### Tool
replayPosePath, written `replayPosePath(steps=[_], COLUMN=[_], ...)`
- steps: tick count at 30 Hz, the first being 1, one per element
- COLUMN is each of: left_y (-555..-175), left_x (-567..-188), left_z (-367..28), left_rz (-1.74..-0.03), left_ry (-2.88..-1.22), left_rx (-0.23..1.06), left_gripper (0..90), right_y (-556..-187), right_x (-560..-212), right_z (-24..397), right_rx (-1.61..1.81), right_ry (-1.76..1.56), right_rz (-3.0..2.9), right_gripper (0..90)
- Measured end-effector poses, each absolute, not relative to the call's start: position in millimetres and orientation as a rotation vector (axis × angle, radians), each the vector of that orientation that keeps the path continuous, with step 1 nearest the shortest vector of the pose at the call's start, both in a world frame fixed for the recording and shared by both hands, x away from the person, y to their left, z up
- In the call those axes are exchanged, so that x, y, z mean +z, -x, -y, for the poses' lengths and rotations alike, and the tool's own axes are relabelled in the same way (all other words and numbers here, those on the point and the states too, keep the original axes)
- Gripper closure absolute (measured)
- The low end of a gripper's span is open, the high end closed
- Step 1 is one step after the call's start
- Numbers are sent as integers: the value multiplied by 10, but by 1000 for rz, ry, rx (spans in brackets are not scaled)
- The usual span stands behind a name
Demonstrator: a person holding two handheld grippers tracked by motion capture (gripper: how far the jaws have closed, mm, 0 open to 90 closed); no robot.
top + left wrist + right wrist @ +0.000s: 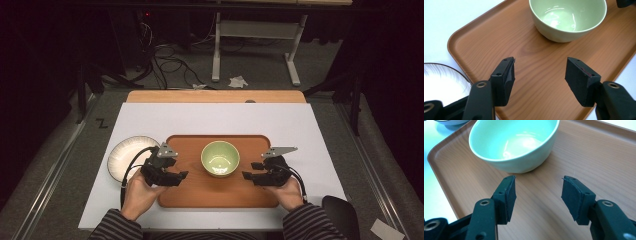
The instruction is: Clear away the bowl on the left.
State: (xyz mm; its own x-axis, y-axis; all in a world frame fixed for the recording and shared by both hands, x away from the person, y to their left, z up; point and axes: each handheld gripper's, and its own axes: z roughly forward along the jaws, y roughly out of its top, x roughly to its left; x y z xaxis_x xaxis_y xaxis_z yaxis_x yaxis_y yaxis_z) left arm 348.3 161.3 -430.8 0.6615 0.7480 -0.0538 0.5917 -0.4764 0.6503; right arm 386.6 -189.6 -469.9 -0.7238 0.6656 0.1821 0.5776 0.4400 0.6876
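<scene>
The green bowl (220, 158) is seen upright at the middle of the wooden tray (195, 192), which lies on the white counter (210, 116). A white plate (120, 155) rests on the counter just beside the tray's left end. The left claw (181, 176) and right claw (248, 176) are held over the tray on either side of the bowl, near it but apart from it; both are spread wide, with nothing pinched between the jaws.

The bowl is judged to be glazed ceramic: stiff, fairly heavy for its size, slippery at the glossy wall, and breakable if dropped or knocked. The rim is best taken, with one jaw inside and one outside the wall; the curved outer wall (564, 35) would likely slip under a side pinch.

No long axis is shown, since the bowl is round; its opening is pointed straight up and its foot is set flat on the tray. The tray's long axis is run left to right across the counter.
</scene>
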Motion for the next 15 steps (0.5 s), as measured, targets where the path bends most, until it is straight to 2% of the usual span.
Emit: replayPosePath(steps=[15], left_y=[-3460], left_x=[-4406], left_z=[-1582], left_rz=[-1032], left_ry=[-2240], left_rx=[293], left_gripper=[410], right_y=[-3864], right_x=[-4689], right_z=[1907], right_rx=[1150], right_ry=[-1122], right_rz=[-2565], right_gripper=[465])
